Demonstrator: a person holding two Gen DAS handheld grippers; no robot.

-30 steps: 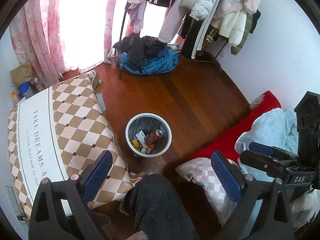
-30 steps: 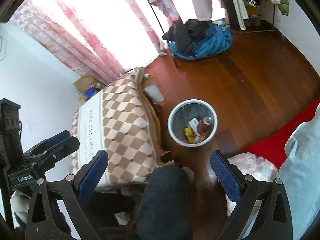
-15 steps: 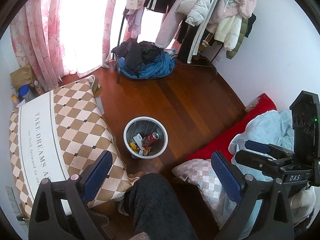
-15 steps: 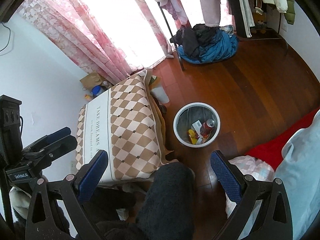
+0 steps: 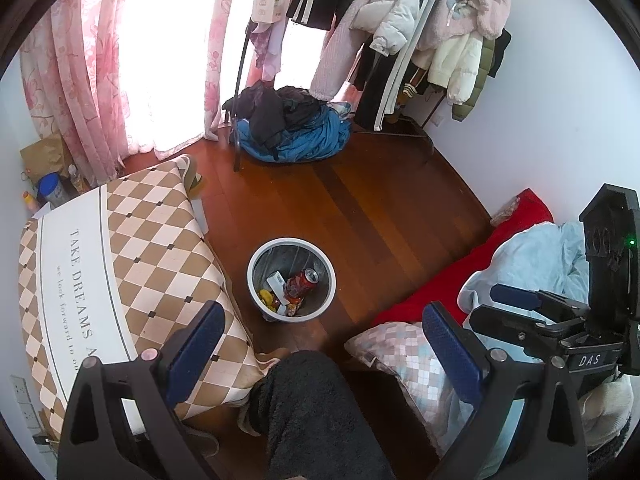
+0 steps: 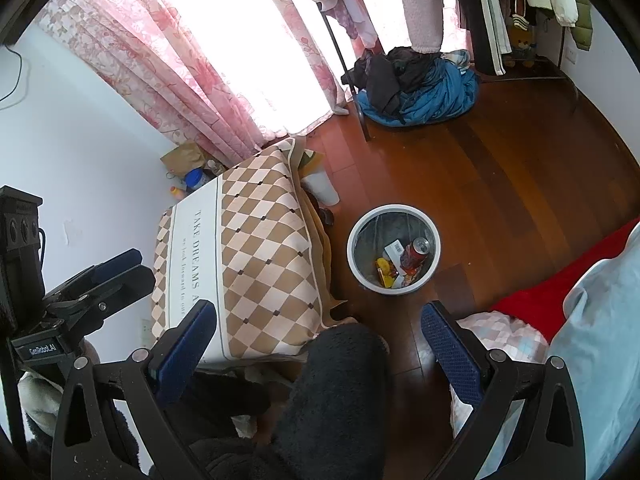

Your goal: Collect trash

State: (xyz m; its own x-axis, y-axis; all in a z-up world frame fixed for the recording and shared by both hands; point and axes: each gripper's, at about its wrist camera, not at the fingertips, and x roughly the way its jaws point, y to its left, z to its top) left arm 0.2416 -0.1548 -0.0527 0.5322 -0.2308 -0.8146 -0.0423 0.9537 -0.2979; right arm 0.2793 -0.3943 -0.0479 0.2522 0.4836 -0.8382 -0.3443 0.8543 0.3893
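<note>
Trash (image 5: 289, 290) in round white bin (image 5: 253, 266): red can (image 6: 412, 251), yellow wrappers, white carton

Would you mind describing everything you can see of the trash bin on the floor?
The trash bin is a round, open-topped pail with a white rim and a grey, lined-looking inside. It stands upright on the wooden floor, close beside the checkered table cover but apart from it. Inside lie a red soda can, a white carton and yellow wrappers. Neither gripper touches it.
</note>
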